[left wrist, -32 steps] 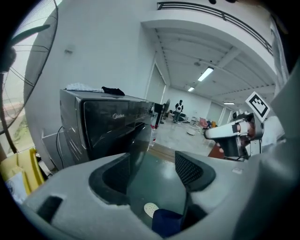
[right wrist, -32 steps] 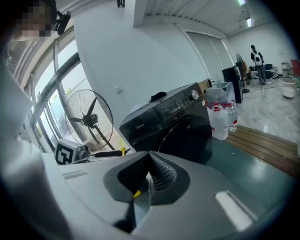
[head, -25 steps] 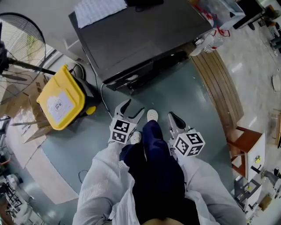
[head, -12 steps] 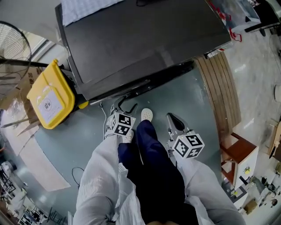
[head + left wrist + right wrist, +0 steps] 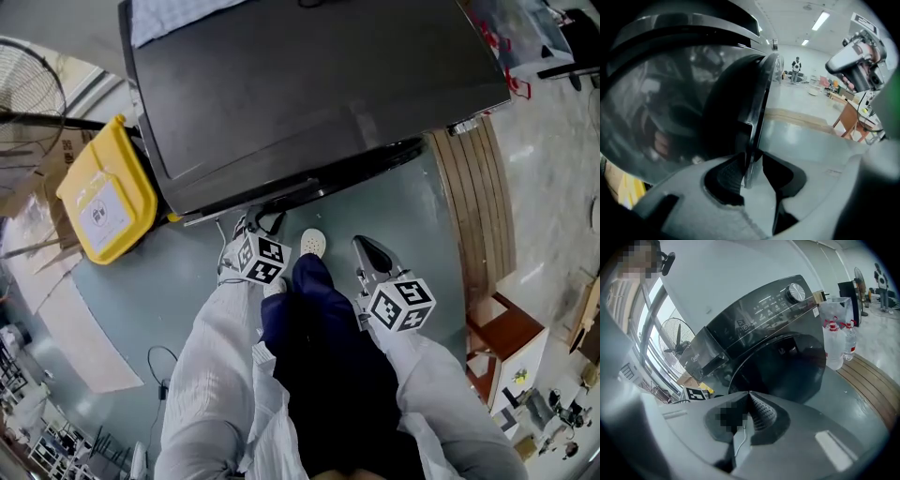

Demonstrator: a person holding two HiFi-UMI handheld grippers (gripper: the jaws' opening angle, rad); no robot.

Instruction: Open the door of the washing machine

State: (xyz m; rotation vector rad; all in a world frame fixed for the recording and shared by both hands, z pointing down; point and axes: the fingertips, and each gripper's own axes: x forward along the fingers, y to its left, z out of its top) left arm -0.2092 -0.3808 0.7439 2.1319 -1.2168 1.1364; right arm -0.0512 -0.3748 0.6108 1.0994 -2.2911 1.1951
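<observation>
Black ribbed pads of the left gripper [image 5: 752,157], just now closing, clamped on the thin rim of the door [image 5: 736,93], with that rim caught between them. Judged a shallow bite, close to the pad tips. Before pulling, better to seat the rim deeper and squeeze firmly, the gloss inviting a slip. Then draw back toward the body in an arc about the hinge, not straight out; hinge side not readable here. Right gripper [image 5: 749,394]: jaws together on nothing, held low beside the right knee, apart from the machine. Best kept out of the swing. White shoe [image 5: 313,244] planted close to the front panel, so step back while pulling. Farther on, the round dark door set low in the front of the washing machine [image 5: 309,84], gripped toward the left of that front; latched or barely unseated, cannot tell which. Beyond, water bottles [image 5: 839,341] at the machine's right and a yellow bin [image 5: 105,202] at its left, both seemingly outside the door's path.
</observation>
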